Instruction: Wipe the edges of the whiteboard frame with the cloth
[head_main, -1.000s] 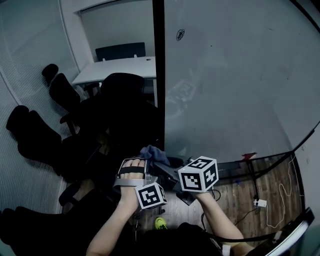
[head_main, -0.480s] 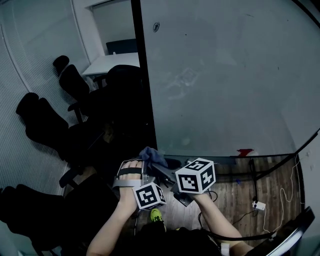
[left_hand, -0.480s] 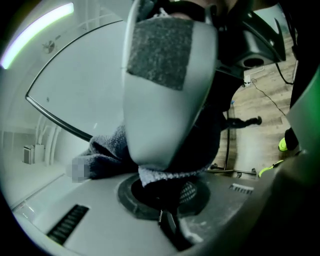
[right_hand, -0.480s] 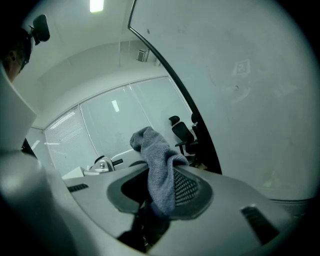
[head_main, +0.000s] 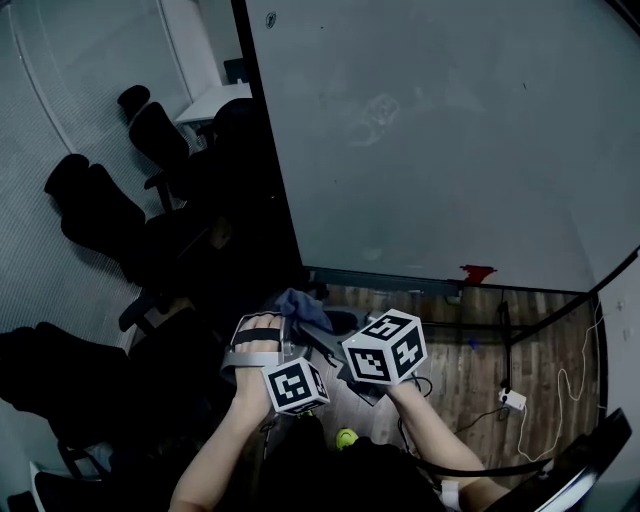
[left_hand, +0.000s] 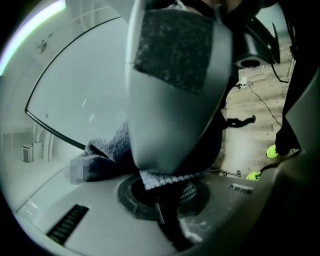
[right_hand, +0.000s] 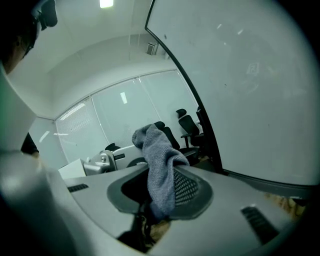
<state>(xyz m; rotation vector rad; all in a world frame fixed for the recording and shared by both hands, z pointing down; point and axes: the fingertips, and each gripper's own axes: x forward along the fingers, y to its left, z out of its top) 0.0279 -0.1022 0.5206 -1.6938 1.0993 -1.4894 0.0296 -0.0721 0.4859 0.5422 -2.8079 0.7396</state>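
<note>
Down low in the head view, the left gripper (head_main: 293, 322) and the right gripper (head_main: 320, 336) meet tip to tip over the grey-blue cloth (head_main: 300, 304), each marker cube turned up toward the camera. In the right gripper view, the jaws of the right gripper (right_hand: 155, 200) are closed on the cloth (right_hand: 161, 160), which rises from between the dark pads and flops over at its top. In the left gripper view, the jaws of the left gripper (left_hand: 160, 200) appear to pinch one edge of the cloth (left_hand: 105, 152); the rest bunches out to the left, and a large grey body with a rough patch crosses just above, hiding much of the grip. Below the grippers a bright green shoe (head_main: 346, 437) stands on the wooden floor (head_main: 480, 350). The cloth is held apart from the whiteboard (head_main: 430, 130), near its lower left corner. The dark frame (head_main: 272, 150) runs up the board's left side and along its bottom, where a small red object (head_main: 477, 272) sits on the lower edge. Beyond the frame's left side stand black office chairs (head_main: 150, 130)
</note>
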